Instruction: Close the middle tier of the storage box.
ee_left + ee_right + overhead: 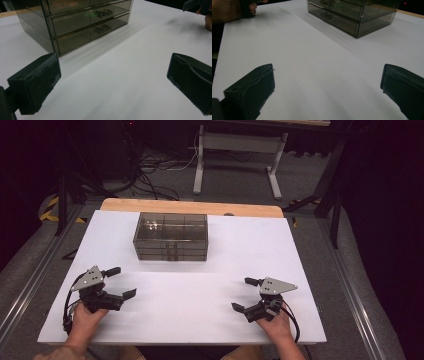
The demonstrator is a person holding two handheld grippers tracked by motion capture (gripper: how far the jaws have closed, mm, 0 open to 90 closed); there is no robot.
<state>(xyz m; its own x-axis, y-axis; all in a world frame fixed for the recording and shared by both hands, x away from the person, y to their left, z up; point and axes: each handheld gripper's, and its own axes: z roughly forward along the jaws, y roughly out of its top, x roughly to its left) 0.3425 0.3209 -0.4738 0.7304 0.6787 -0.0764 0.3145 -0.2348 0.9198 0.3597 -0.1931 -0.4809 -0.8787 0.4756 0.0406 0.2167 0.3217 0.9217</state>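
A smoky see-through drawer box [170, 236] stands on the white table top [190, 295], toward the back and a little left of centre. Its stacked drawers face me, all pushed in, each with a small metal handle [102, 28]. My left gripper [121, 282] rests at the front left, jaws wide open with nothing between them. At the front right my right gripper [245, 294] is open too and empty. Both point inward toward the box [354, 15], well short of it. The box [75, 22] fills the upper left of the left gripper view.
A wooden strip [192, 207] edges the table's far side. Beyond it stand a white desk frame [240, 155] and loose cables on the grey floor. Metal rails run along both sides of the table. White surface lies open between the grippers and the box.
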